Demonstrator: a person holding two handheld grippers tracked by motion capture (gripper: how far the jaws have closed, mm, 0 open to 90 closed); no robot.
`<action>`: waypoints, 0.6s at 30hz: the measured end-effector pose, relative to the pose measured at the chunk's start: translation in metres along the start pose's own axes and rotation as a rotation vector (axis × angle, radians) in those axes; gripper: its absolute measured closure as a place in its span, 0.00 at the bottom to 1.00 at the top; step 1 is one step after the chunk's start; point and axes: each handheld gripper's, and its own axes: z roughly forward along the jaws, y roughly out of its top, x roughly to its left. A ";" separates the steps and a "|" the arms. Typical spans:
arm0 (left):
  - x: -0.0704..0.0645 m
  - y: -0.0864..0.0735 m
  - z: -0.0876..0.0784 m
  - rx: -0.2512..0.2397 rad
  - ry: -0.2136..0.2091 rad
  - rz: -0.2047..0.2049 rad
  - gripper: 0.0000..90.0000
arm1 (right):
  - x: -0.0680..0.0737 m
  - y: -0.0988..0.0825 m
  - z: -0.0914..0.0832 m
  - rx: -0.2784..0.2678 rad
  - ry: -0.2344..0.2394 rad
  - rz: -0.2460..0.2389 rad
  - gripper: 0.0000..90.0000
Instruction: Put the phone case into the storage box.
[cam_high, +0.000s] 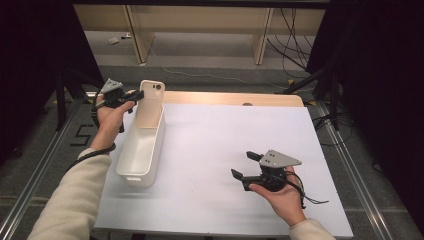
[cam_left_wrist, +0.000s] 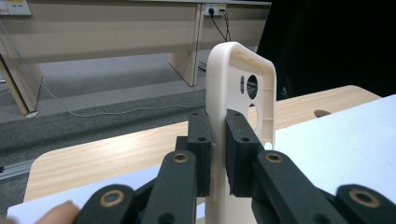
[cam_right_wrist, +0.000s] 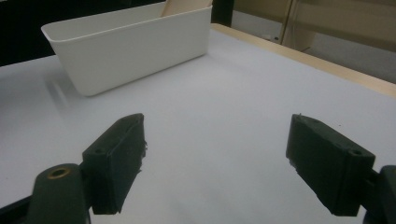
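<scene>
- Left gripper (cam_left_wrist: 218, 140) pinching the phone case (cam_left_wrist: 240, 93) by one thin side edge, pads pressed flat on either face, case standing upright.
- Held at the far end of the white bin (cam_high: 142, 150), lower part of the case apparently already inside the bin's end; upper part with the camera cutout well above the rim.
- Narrow purchase on a light, flexible shell: likely to pivot or slide between the pads under any jolt, then drop crooked.
- If released from this height, could tip over the far rim and land on the wooden strip (cam_high: 225, 98) of the table rather than in the bin.
- If pushed down while tilted, could catch on the bin's end wall and nudge or tip the light bin on the white mat (cam_high: 225, 150).
- Right gripper (cam_high: 252, 167) spread wide and empty, hovering low over the mat, well apart from the bin; too far off to steady the bin should it shift.
</scene>
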 end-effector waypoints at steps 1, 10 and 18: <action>0.000 -0.001 0.000 0.001 -0.002 0.001 0.91 | 0.000 0.000 0.000 0.004 0.001 0.000 0.23; 0.004 -0.009 0.002 0.025 -0.006 -0.015 0.88 | 0.000 0.000 0.000 0.004 0.001 0.002 0.23; 0.004 -0.011 0.003 0.043 0.015 -0.002 0.87 | 0.000 0.000 0.000 0.011 0.001 0.000 0.23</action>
